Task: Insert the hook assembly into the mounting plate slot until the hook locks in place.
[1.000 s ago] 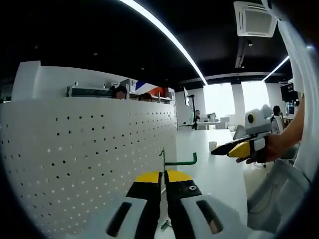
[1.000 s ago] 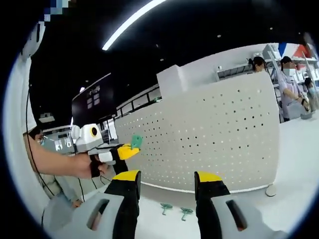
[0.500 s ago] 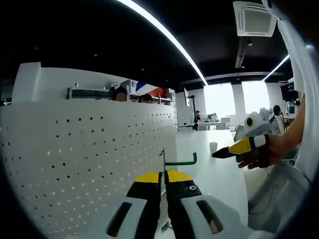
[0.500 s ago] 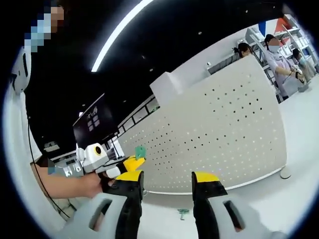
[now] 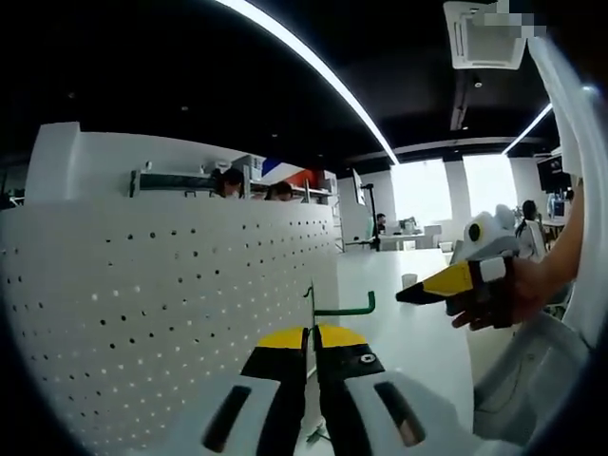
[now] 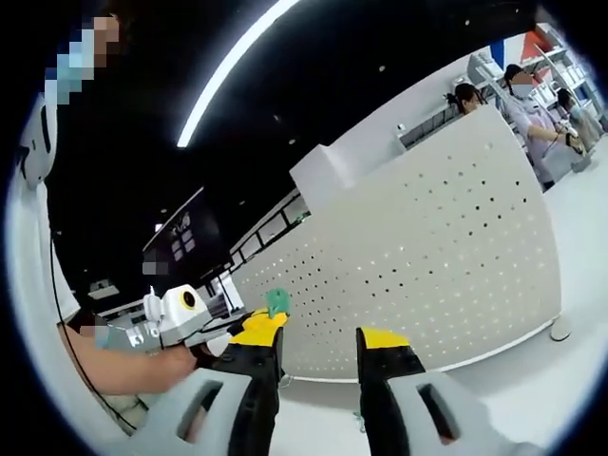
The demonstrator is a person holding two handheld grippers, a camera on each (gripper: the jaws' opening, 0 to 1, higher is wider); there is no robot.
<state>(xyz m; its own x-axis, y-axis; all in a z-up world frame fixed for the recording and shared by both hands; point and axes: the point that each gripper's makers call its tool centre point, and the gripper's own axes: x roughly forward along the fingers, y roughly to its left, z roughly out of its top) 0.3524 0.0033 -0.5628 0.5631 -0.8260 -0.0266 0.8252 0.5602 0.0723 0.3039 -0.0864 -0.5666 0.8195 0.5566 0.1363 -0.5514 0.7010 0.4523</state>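
An upright perforated mounting plate (image 5: 161, 304) stands on the bench (image 5: 408, 328), filling the left of the left gripper view. The left tool (image 5: 311, 339) sits just before the plate's near edge, its jaws closed on a hook assembly (image 5: 332, 306) that projects forward and to the right. The right tool (image 5: 418, 289) hangs over the bench, well to the right of the hook. In the right gripper view, the left tool (image 6: 258, 328) lies lower left, just before the plate (image 6: 427, 275) (people stand behind the plate, upper right).
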